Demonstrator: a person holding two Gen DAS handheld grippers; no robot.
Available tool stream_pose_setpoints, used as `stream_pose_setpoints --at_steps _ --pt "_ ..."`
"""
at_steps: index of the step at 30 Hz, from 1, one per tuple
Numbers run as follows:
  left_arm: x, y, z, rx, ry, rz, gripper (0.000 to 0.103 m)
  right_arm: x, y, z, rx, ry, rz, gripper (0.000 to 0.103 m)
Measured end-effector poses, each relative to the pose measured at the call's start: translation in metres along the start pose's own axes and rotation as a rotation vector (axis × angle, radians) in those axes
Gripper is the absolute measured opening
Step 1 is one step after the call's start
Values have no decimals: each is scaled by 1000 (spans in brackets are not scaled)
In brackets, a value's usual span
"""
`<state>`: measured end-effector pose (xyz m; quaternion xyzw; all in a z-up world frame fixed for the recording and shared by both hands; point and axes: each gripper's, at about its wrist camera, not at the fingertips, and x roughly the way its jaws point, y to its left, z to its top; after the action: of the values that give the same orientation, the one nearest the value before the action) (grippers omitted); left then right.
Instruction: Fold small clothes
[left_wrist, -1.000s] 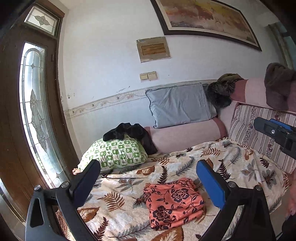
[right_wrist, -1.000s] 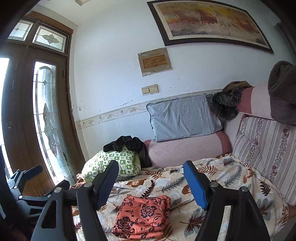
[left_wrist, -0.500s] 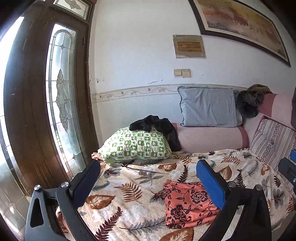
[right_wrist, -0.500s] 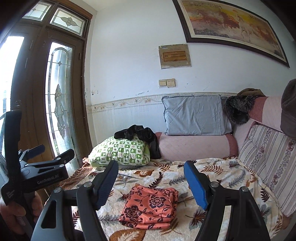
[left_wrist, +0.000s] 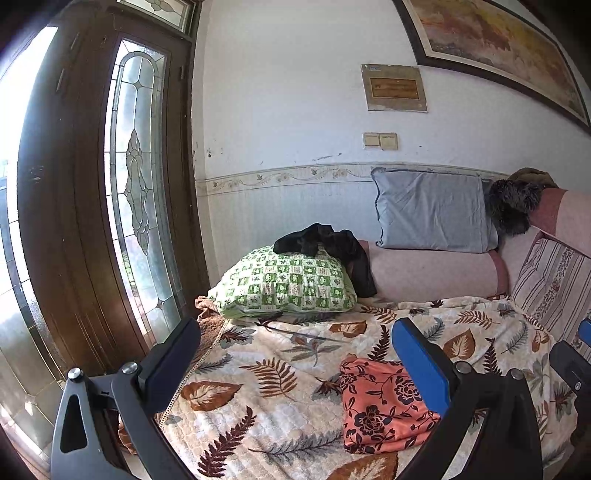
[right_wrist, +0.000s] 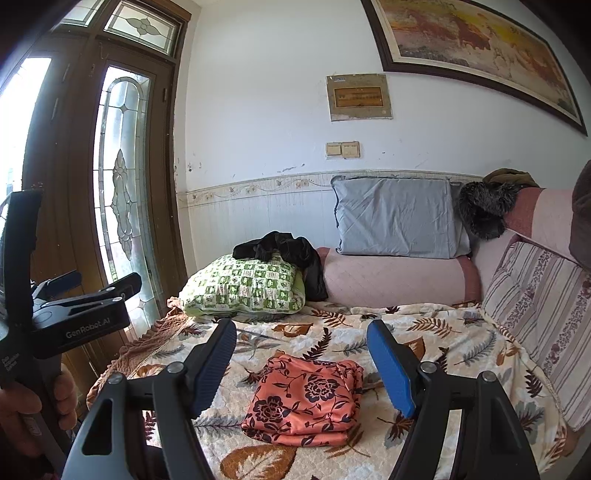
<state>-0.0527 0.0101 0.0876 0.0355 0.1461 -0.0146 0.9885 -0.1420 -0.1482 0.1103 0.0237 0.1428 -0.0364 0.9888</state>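
— One bed (right_wrist: 461, 332) fills most of the room, its leaf-print blanket (left_wrist: 280, 369) spread flat. What sits at its head?

— A grey pillow (right_wrist: 395, 218) leans on the wall above a pink bolster (right_wrist: 395, 277); a green checked pillow (right_wrist: 243, 288) lies beside it with a black garment (right_wrist: 284, 247) draped on top.

— And the folded piece?

— The orange floral garment (right_wrist: 306, 398) lies folded on the blanket, near the front edge, touched by neither tool.

— The tools?

— The right hand-held gripper (right_wrist: 303, 362) hangs above it, fingers spread wide and empty. The left hand-held gripper (left_wrist: 295, 369) is likewise spread, empty, off to the garment's left.
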Motion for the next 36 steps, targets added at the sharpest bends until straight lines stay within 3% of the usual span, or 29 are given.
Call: stream_pose_setpoints --at_steps 36 --pt "3 -2 0 6 7 -5 103 15 -8 -4 38 46 -26 76"
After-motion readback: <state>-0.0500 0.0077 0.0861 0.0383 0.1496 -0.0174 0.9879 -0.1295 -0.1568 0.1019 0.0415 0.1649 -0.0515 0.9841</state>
